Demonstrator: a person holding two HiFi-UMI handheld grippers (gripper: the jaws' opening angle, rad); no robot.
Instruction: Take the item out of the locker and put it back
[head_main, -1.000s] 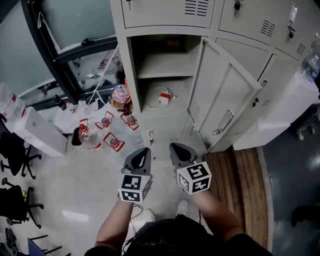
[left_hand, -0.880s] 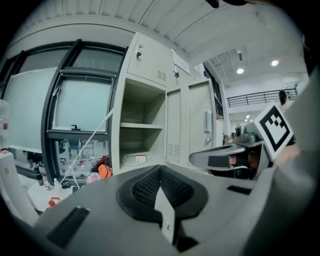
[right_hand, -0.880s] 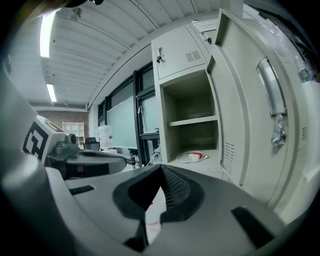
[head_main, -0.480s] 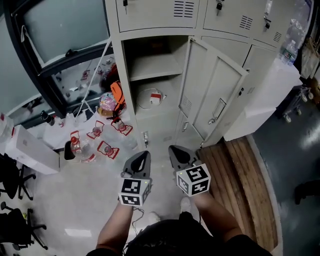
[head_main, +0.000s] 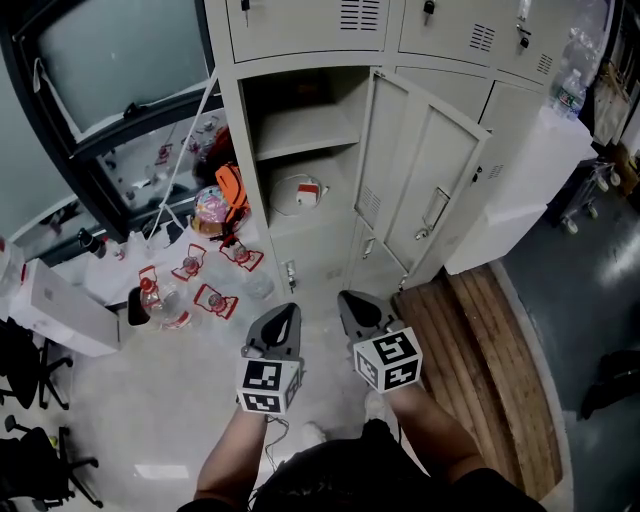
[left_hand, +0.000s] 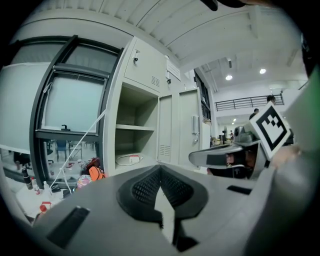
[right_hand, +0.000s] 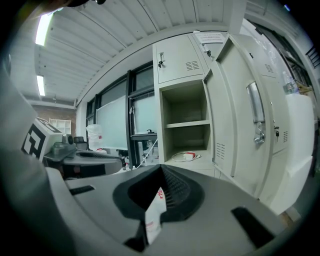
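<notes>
Item: white coiled cable with a red-marked block (head_main: 297, 193), lying on the bottom of the open locker (head_main: 240, 140), below its one shelf. Door (head_main: 425, 180) swung right. Left gripper (head_main: 285, 312) and right gripper (head_main: 350, 298): side by side, well short of the item, tips pressed together. Pale floor (head_main: 140, 400). Red-labelled bottles (head_main: 190, 285) at left. Wooden boards (head_main: 480, 340) at right. Dark-framed window (head_main: 110, 60).

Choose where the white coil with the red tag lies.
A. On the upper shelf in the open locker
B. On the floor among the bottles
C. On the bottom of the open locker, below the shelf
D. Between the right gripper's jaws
C: the coil lies on the bottom of the open locker, under the bare shelf.
</notes>
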